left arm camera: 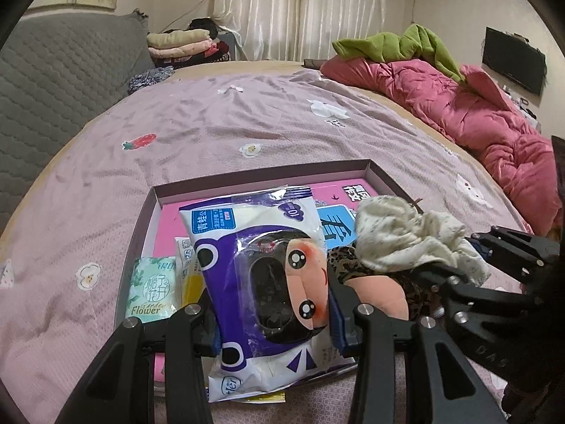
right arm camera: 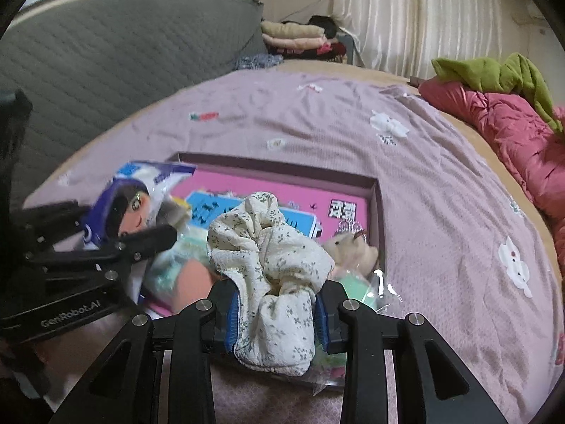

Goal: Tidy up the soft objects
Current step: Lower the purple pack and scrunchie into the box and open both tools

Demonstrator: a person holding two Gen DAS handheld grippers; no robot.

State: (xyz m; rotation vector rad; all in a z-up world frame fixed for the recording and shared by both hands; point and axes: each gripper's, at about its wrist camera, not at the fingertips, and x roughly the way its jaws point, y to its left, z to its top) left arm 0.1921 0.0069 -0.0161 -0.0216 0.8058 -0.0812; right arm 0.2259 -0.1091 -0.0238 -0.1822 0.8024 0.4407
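Observation:
A shallow purple box [left arm camera: 261, 171] with a pink book inside lies on the bed. My left gripper [left arm camera: 273, 321] is shut on a purple and white wet-wipes pack [left arm camera: 257, 247] and holds it over the box. My right gripper [right arm camera: 277, 312] is shut on a cream floral cloth [right arm camera: 268, 247] above the box's near edge; the cloth also shows in the left wrist view [left arm camera: 406, 233]. A doll [left arm camera: 381, 293] with a leopard-print dress lies in the box under the pack. A small plush toy [right arm camera: 353, 251] sits in the box's right corner.
A green tissue packet [left arm camera: 152, 286] lies in the box at the left. The lilac bedspread [left arm camera: 247, 116] stretches beyond the box. A pink quilt [left arm camera: 476, 113] with a green garment [left arm camera: 399, 46] lies at the right. A grey headboard [left arm camera: 53, 81] and folded clothes [left arm camera: 183, 44] stand behind.

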